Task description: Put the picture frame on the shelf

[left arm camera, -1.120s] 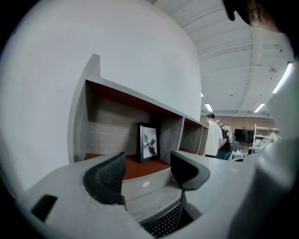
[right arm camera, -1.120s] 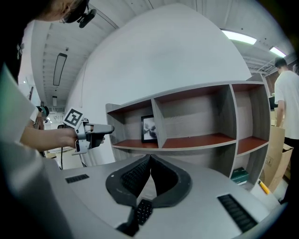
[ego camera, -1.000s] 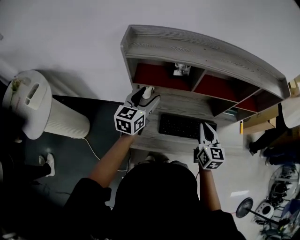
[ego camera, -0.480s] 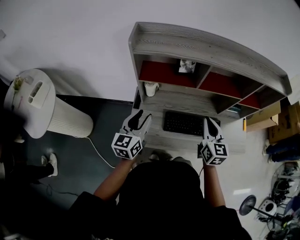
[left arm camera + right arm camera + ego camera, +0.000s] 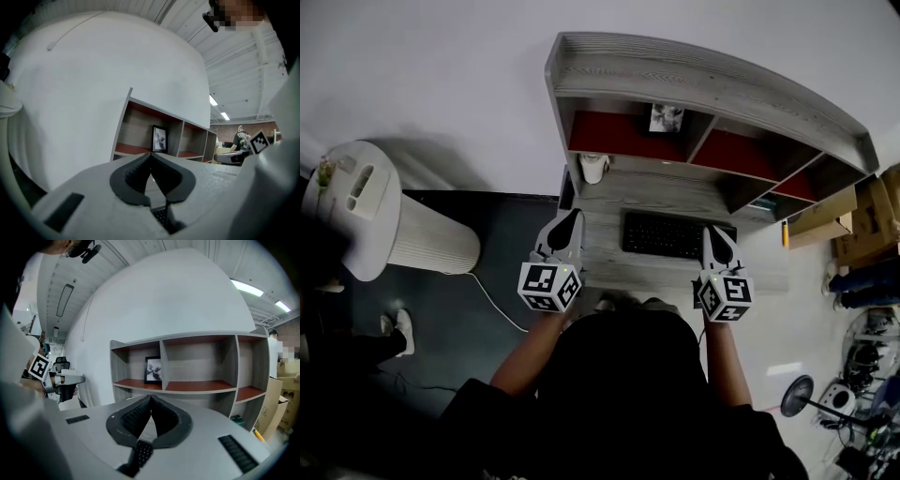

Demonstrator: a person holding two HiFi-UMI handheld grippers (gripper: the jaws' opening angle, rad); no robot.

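Picture frame [image 5: 666, 117] upright in the left compartment of the shelf [image 5: 712, 82], beside the divider, top centre. Left gripper [image 5: 571, 219] (jaws just closed, on nothing) and right gripper [image 5: 713, 236], shut and empty, flank the keyboard [image 5: 670, 236] at the near edge of the bench [image 5: 675, 192], well apart from the shelf.

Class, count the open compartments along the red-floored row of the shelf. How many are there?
3: the left compartment, which holds the picture frame; the middle compartment beside it; and the right compartment at the far end. None seems hidden.
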